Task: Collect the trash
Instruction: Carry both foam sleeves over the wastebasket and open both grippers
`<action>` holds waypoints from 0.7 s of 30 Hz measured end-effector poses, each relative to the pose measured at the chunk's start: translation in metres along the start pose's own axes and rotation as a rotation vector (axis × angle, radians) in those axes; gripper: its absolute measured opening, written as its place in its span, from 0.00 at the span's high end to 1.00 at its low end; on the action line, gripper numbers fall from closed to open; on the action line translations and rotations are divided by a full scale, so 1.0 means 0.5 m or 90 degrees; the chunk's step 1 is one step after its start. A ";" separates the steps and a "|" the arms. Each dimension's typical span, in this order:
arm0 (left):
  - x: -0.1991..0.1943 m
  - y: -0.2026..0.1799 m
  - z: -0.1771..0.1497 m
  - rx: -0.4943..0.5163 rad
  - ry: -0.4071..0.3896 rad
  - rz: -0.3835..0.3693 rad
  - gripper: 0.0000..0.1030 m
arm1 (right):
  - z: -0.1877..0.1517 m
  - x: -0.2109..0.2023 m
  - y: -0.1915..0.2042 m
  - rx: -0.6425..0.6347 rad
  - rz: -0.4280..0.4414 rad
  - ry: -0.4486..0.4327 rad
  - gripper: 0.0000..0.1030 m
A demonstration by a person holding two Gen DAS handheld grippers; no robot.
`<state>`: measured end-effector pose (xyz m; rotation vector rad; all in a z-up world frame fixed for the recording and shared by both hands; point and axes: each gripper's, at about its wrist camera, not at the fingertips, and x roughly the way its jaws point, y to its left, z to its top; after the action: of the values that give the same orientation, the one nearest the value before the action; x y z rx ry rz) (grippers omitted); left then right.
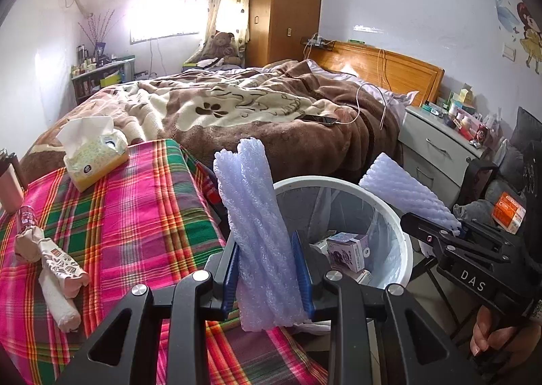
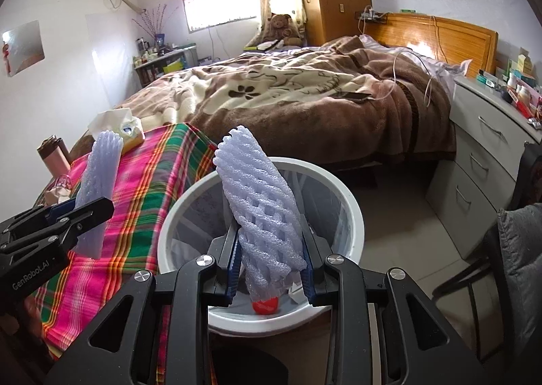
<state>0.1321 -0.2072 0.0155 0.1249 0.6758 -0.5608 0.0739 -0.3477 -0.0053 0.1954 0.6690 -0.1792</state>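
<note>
Tissue box on plaid cloth; behind, rumpled brown bed, perhaps a phone atop.

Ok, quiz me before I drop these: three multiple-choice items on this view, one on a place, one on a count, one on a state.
1. Where is the tissue box?
A. on the plaid cloth
B. in the white bin
C. on the nightstand

2. How many foam net sleeves are held in all?
A. none
B. one
C. two

3. What is the state of the right hand-held gripper?
A. open and empty
B. shut on a foam sleeve over the bin
C. shut on the pink bottle

Key:
1 A, the box sits on the cloth near the bed.
2 C, the left hand-held gripper grips its own sleeve and the right grips another.
3 B, its pads press the sleeve above the bin's mouth.
</note>
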 end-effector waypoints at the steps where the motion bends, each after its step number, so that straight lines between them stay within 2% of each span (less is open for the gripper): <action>1: 0.005 -0.002 0.000 0.002 0.003 -0.001 0.70 | 0.000 0.003 -0.002 0.000 -0.004 0.004 0.71; 14: 0.071 -0.017 0.011 0.012 0.043 -0.024 0.68 | -0.004 0.041 -0.015 0.000 -0.036 0.059 0.68; 18: 0.082 -0.013 0.012 0.008 0.043 -0.034 0.51 | -0.002 0.053 -0.023 0.004 -0.049 0.074 0.63; 21: 0.088 -0.008 0.013 0.004 0.045 -0.045 0.48 | -0.003 0.054 -0.026 0.008 -0.049 0.080 0.50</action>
<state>0.1616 -0.2320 -0.0066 0.1280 0.7496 -0.6284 0.0907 -0.3627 -0.0250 0.1946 0.8010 -0.2469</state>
